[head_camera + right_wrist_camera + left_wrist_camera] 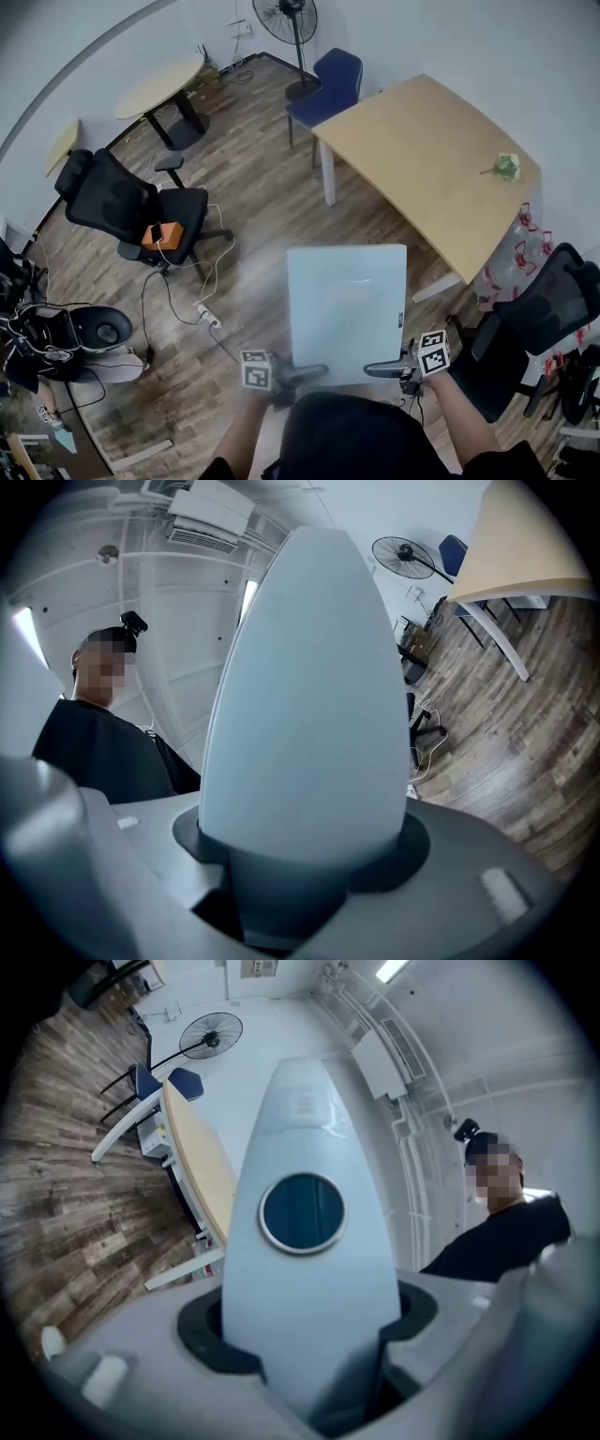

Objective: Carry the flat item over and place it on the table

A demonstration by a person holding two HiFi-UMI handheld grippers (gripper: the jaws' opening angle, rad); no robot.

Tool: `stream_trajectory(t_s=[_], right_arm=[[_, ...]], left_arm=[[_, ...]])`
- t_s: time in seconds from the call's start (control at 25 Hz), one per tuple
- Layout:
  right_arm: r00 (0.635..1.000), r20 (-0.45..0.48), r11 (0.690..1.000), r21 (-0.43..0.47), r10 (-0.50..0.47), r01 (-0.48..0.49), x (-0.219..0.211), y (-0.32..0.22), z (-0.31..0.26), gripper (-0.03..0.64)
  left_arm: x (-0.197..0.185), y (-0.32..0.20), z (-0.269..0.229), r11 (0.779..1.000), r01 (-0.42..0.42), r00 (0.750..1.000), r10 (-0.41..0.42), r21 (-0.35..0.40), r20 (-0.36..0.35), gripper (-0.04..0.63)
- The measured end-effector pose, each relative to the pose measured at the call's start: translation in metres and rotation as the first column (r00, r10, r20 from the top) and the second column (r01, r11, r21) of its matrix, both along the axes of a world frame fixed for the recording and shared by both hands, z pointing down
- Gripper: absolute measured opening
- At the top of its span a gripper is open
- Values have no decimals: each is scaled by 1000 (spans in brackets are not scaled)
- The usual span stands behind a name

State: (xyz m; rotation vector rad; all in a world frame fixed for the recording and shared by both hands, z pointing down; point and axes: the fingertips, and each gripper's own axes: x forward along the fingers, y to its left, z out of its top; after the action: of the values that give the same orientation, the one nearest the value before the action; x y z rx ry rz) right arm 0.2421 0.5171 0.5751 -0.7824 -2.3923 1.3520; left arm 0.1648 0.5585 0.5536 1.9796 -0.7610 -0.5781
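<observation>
- The person stands on the wood floor and holds a pale flat panel out in front, one tool on each near corner.
- The left gripper has its jaws partly apart and clamped on the panel's near edge. In the left gripper view the sheet fills the gap between the dark pads and shows a round dark disc on its face.
- The right gripper grips the same edge further along in the same way, its jaws pressed on the sheet's two faces with nothing else between them.
- The panel hangs in the air over the floor and is not on the table. Its far right corner is near the table's closest edge.
- A small green and white thing lies near the tabletop's far right side.
- A blue chair stands at the table's far end, with a standing fan beyond it.
- To the left there is a black office chair with an orange item on its seat, well apart from the panel.
</observation>
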Motion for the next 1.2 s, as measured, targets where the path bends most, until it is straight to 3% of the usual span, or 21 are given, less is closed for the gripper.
stream_trajectory(t_s=[0.32,0.56,0.92,1.2], right_arm=[[1000,-11,1000,-13,-6,6,-130,-38,-11,305],[999,-38,1000,-23,8,-8,-192,-58,-5,305],[999,-41,999,-37,8,-9,-213,-91,3,305],[1000,-3,999,-53,-2,2,-241,-158,8,305]], left_arm=[[-131,-36,-11,1000,20,1000,-20,-6,-12,324],[-196,-57,-5,1000,21,999,-22,-15,-39,322],[-218,-88,4,998,48,998,-49,-30,-49,322],[-246,-153,10,995,89,996,-90,-44,-14,324]])
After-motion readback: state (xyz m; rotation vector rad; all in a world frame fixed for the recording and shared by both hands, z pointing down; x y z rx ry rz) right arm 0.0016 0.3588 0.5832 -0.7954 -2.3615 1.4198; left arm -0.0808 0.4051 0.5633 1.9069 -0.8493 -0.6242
